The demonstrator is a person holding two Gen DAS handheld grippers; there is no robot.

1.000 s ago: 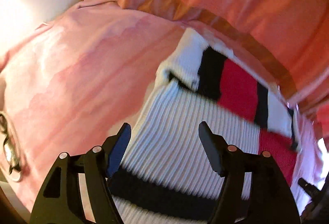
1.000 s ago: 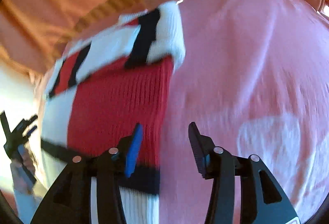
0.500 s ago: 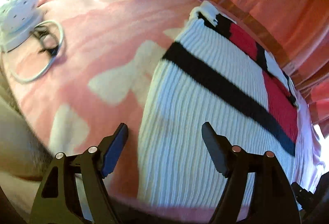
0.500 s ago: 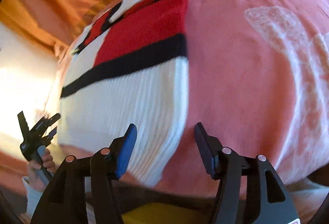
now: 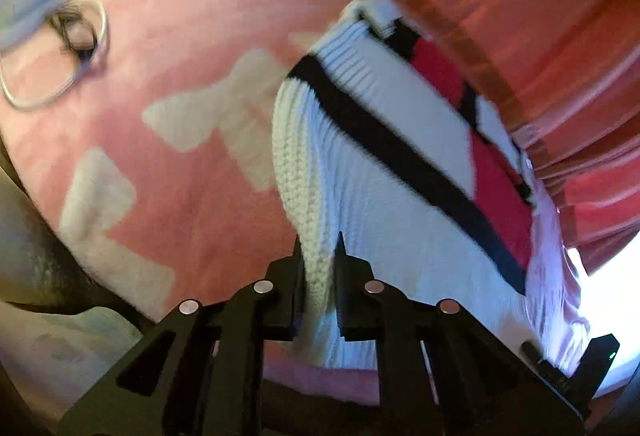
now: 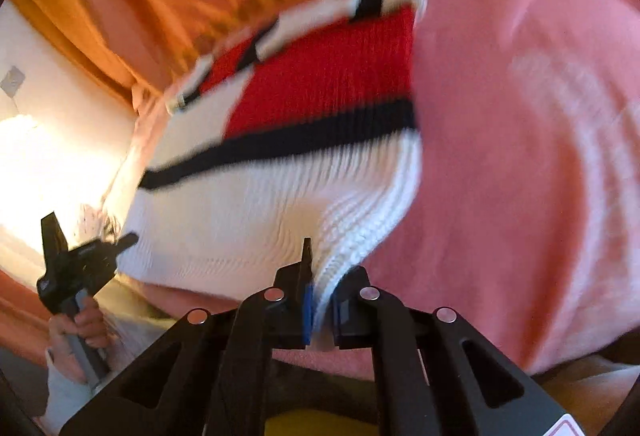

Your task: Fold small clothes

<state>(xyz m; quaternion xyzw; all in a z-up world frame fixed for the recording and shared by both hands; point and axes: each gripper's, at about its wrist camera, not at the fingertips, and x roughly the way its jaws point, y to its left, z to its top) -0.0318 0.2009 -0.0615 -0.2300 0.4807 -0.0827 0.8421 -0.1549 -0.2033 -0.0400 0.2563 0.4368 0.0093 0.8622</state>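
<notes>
Both my left gripper (image 5: 318, 268) and right gripper (image 6: 322, 290) are closing, pinching the knit sweater's (image 5: 400, 196) white near corners on the pink blanket (image 5: 192, 172), its length running toward one o'clock; only the right view shows my left hand (image 6: 76, 328).

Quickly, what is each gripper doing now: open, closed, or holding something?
Left gripper: jaws closing, clamped on the near white edge of the sweater.
Right gripper: jaws closing, clamped on the sweater's other near corner.

no legible text, labels or nos. anywhere
</notes>
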